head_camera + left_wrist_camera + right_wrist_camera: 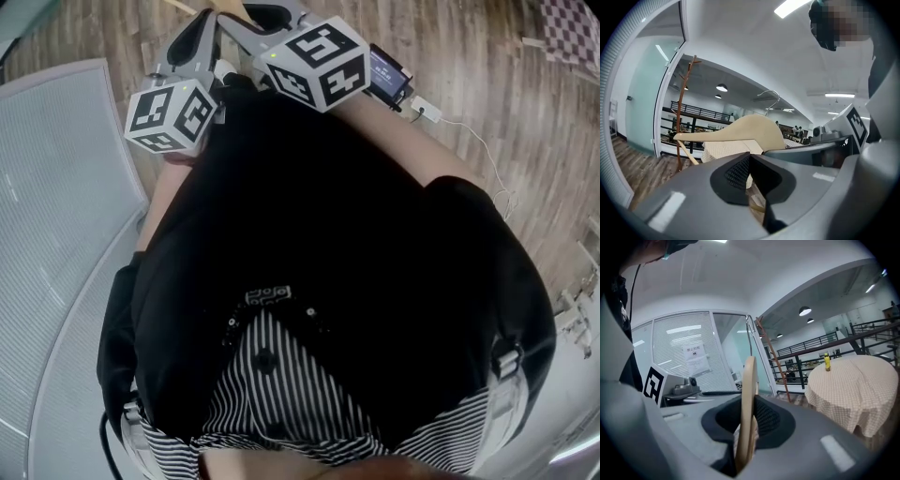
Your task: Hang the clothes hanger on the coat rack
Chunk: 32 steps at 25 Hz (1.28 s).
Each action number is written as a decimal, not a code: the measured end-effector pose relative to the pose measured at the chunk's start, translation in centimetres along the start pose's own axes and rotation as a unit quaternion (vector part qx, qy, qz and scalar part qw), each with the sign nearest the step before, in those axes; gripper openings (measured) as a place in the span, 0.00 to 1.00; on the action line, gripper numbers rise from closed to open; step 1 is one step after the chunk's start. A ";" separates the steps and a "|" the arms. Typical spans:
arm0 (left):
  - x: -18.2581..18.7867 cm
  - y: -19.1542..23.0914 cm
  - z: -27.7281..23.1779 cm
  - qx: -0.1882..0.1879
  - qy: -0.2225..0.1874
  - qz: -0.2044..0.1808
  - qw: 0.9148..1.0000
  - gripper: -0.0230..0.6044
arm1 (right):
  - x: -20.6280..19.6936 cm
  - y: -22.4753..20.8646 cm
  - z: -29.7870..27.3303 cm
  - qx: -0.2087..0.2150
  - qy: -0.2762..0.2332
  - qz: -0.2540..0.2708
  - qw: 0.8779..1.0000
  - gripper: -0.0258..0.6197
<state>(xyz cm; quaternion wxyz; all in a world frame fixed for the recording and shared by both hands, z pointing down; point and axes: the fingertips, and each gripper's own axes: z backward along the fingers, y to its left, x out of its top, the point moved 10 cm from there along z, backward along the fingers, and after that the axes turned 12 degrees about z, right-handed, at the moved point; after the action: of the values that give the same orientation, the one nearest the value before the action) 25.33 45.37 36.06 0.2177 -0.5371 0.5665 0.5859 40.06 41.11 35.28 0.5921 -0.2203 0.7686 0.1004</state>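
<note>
A pale wooden clothes hanger (750,130) with a metal hook (771,98) rises just beyond my left gripper (750,158). That gripper's dark pads meet at the tips. A thin wooden bar shows in the slit below them, and I cannot tell whether it is pinched. In the right gripper view the hanger (749,380) stands edge-on between the pads of my right gripper (750,404), which is shut on it. The brown coat rack (682,108) stands farther off, also visible as a leaning pole (772,352). From the head, both marker cubes (173,114) (319,61) are held out in front of the black-clothed chest.
A round table with a checked cloth (848,390) carries a yellow bottle (827,361) to the right. A glass partition with blinds and a posted notice (693,358) stands to the left. Black railings run behind. A small device with a cable (389,77) lies on the wood floor.
</note>
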 end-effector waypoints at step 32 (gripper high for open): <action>15.0 25.8 -8.8 -0.059 0.039 0.025 0.997 0.04 | 9.8 -5.3 -27.6 -0.048 0.031 -0.022 0.998 0.13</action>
<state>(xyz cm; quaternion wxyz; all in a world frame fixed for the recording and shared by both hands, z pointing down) 1.45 25.37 35.97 0.1482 -0.5571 0.5521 0.6024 16.58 22.82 34.17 0.5586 -0.2685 0.7760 0.1172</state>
